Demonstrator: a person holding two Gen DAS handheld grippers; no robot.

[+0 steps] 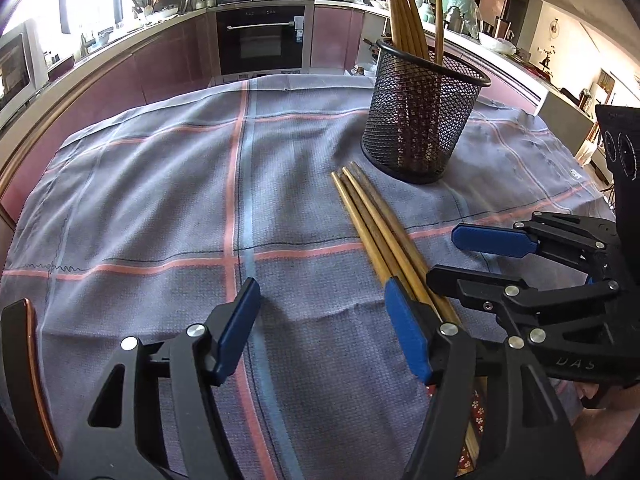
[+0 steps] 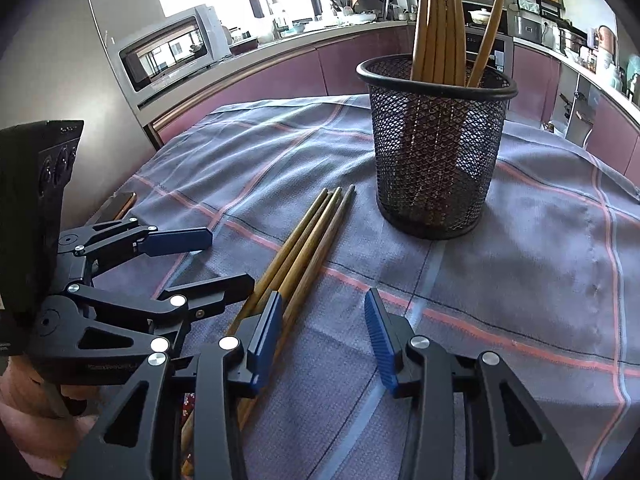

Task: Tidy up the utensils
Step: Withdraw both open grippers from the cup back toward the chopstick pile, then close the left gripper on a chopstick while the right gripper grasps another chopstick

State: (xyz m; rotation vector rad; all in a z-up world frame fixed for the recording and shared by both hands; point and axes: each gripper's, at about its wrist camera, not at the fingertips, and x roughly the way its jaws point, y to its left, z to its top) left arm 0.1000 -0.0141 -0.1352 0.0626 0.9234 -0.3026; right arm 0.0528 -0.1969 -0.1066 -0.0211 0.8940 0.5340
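Chopsticks (image 2: pixel 308 236): four loose on cloth (image 2: pixel 520 280), five in one mesh holder (image 2: pixel 436 148); both grippers' jaws apart.

cloth (image 1: pixel 160 184): grey-blue with a waffle look, crossed by salmon-pink and light blue stripes, kinda plaid
mesh cup (image 1: pixel 420 120): black wire mesh, black rim
loose chopsticks (image 1: pixel 376 232): golden-tan wood, floral red-and-white ends at lower right of the frame
left tool (image 1: pixel 320 328): black with blue pads
right tool (image 2: pixel 324 328): same black and blue
cabinets (image 1: pixel 168 60): dusty mauve-pink
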